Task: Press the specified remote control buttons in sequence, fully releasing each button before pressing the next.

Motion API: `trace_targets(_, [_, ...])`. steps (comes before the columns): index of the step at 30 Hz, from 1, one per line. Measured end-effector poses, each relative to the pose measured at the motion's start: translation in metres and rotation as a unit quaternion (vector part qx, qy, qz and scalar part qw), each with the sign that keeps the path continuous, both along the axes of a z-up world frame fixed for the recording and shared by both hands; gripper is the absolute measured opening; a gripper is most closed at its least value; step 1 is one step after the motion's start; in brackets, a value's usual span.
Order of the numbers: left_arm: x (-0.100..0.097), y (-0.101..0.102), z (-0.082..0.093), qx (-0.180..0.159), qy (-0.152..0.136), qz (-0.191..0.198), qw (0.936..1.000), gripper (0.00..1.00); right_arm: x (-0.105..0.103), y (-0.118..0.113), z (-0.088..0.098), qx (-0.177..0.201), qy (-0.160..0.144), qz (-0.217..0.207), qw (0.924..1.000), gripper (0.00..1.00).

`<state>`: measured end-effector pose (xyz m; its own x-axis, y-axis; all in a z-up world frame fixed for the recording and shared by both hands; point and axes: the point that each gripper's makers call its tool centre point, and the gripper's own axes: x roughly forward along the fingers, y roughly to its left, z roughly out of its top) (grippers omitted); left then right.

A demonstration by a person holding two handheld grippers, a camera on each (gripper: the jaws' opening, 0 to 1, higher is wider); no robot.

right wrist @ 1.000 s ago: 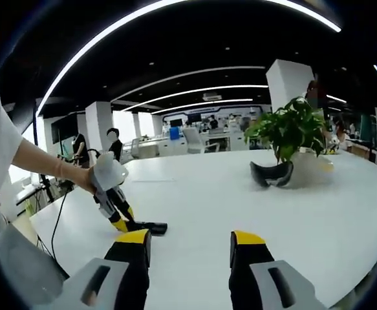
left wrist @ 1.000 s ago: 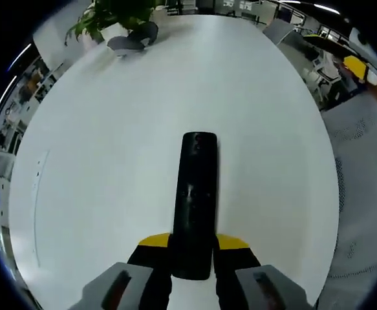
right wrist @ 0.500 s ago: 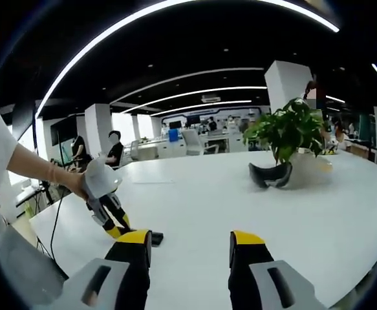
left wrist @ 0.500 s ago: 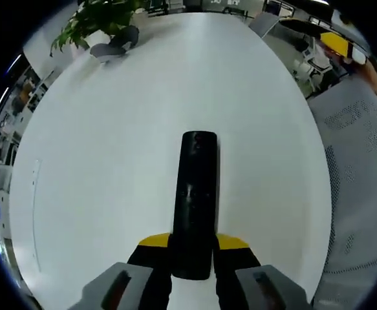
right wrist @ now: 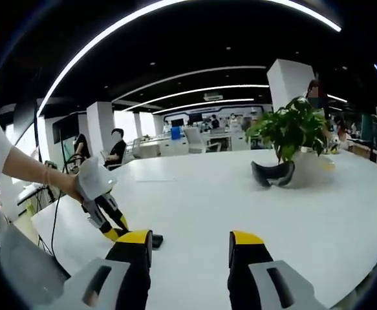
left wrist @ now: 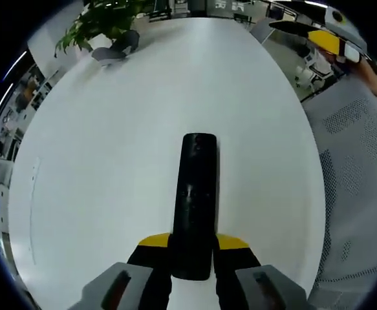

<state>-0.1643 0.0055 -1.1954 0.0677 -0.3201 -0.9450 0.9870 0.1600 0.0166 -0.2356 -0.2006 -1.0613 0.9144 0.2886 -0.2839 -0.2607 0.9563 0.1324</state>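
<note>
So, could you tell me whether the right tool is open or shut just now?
Open: the right tool shows an empty gap between its yellow-tipped jaws, above the white table.

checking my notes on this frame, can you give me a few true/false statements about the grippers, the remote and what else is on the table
1. The left gripper is shut on the black remote. True.
2. The right gripper holds the remote. False: its jaws stand apart with nothing between them, above the white table.
3. The remote stands upright on its end. False: it lies flat on the table, its far end pointing away from the left gripper.
4. A potted plant stands on the table with a dark headset-like object beside it. True.
5. The plant sits right next to the remote. False: it is far across the table from it.
</note>
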Motion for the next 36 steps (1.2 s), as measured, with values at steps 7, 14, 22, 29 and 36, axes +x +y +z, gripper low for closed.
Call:
trace_targets(7, [-0.004, 0.000, 0.001, -0.009, -0.004, 0.008, 0.9999, 0.23, 0.000, 0.004, 0.001, 0.002, 0.000, 0.007, 1.0000, 0.45])
trace_targets(14, [-0.013, -0.002, 0.000, -0.005, -0.005, 0.014, 0.9999, 0.23, -0.001, 0.009, 0.000, 0.001, 0.002, 0.019, 0.9998, 0.44])
trace_targets(22, [-0.019, -0.002, 0.000, -0.014, -0.006, 0.018, 0.9997, 0.23, -0.002, 0.006, -0.001, 0.003, 0.005, 0.015, 0.9999, 0.43])
trace_targets(29, [-0.027, -0.003, 0.000, -0.020, -0.007, 0.019, 0.9996, 0.23, -0.003, 0.010, -0.006, -0.005, 0.017, 0.026, 0.9995, 0.43])
trace_targets(36, [-0.040, -0.005, 0.001, -0.021, -0.008, 0.007, 0.9997, 0.23, -0.004, 0.012, -0.010, -0.010, 0.028, 0.034, 0.9990, 0.42])
